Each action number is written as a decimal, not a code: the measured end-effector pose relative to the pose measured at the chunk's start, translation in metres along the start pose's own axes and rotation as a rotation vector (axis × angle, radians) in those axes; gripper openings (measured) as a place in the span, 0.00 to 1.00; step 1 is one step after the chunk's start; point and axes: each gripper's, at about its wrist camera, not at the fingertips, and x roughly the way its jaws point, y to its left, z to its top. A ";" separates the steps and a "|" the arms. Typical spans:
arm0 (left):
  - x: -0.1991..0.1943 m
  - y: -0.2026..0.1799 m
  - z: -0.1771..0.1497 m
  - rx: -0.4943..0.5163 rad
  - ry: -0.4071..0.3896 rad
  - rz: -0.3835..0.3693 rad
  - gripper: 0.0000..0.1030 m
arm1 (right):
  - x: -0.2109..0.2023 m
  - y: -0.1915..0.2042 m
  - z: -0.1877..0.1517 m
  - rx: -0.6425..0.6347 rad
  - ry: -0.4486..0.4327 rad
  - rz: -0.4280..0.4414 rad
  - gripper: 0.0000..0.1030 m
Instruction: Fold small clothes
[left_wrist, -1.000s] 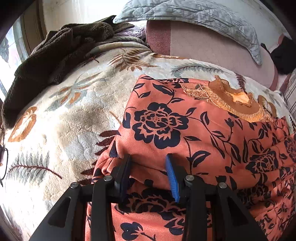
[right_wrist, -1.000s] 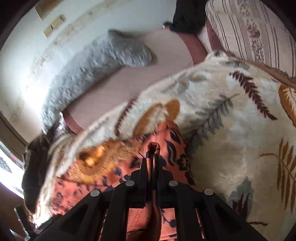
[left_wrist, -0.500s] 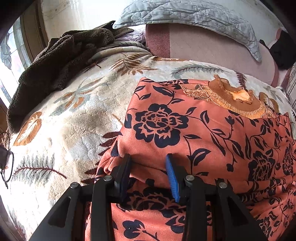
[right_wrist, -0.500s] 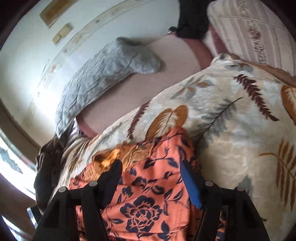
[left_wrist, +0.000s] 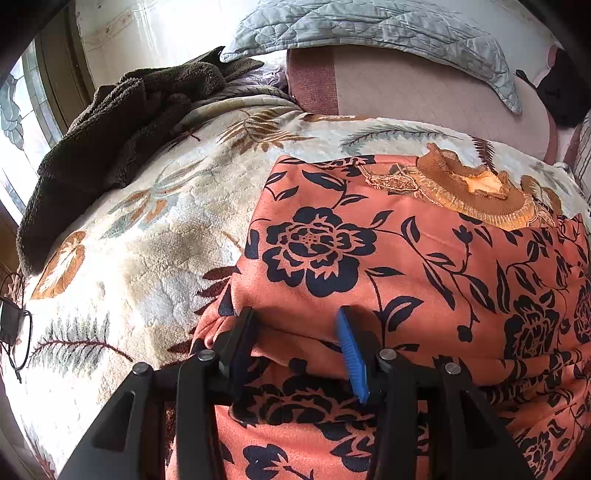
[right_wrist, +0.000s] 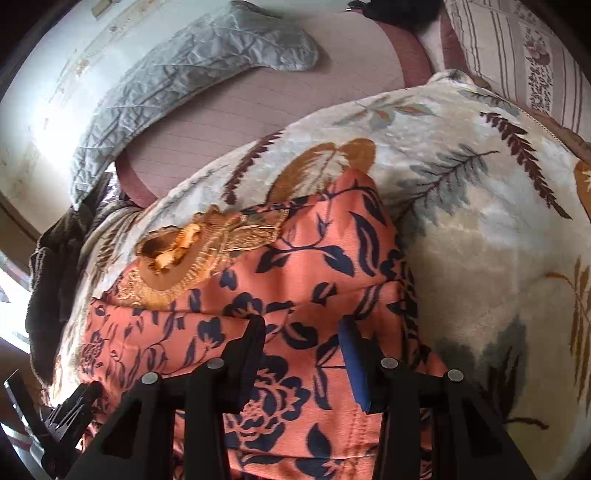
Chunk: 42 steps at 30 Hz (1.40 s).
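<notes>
An orange garment with dark blue flowers (left_wrist: 406, 258) lies folded on a plush leaf-patterned blanket (left_wrist: 140, 258); its tan ruffled collar (left_wrist: 476, 192) points to the far side. My left gripper (left_wrist: 295, 325) is open, empty, just above the garment's near left fold. My right gripper (right_wrist: 301, 328) is open and empty over the garment (right_wrist: 295, 266) near its right edge; the collar (right_wrist: 177, 254) shows at the left. The left gripper's body (right_wrist: 55, 417) shows at the lower left of the right wrist view.
A dark brown fleece (left_wrist: 122, 122) lies at the blanket's far left. A grey quilted pillow (left_wrist: 369, 29) rests on a pink cushion (left_wrist: 424, 85) behind. Glasses (left_wrist: 14, 332) lie at the left edge. A striped cushion (right_wrist: 524, 55) stands at the far right.
My right gripper was shut on a pinched fold of the garment a second ago; it has opened and let go, and the fabric now lies flat. The left gripper stays open in place.
</notes>
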 end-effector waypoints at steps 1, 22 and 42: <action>0.000 0.000 0.000 0.002 -0.001 0.001 0.46 | -0.004 0.006 -0.001 -0.020 -0.007 0.036 0.44; 0.028 0.036 0.025 -0.177 0.085 -0.038 0.83 | 0.016 0.044 -0.020 -0.169 0.112 0.056 0.44; 0.020 0.002 0.022 -0.041 0.054 0.051 0.88 | 0.023 0.058 -0.031 -0.243 0.144 0.054 0.52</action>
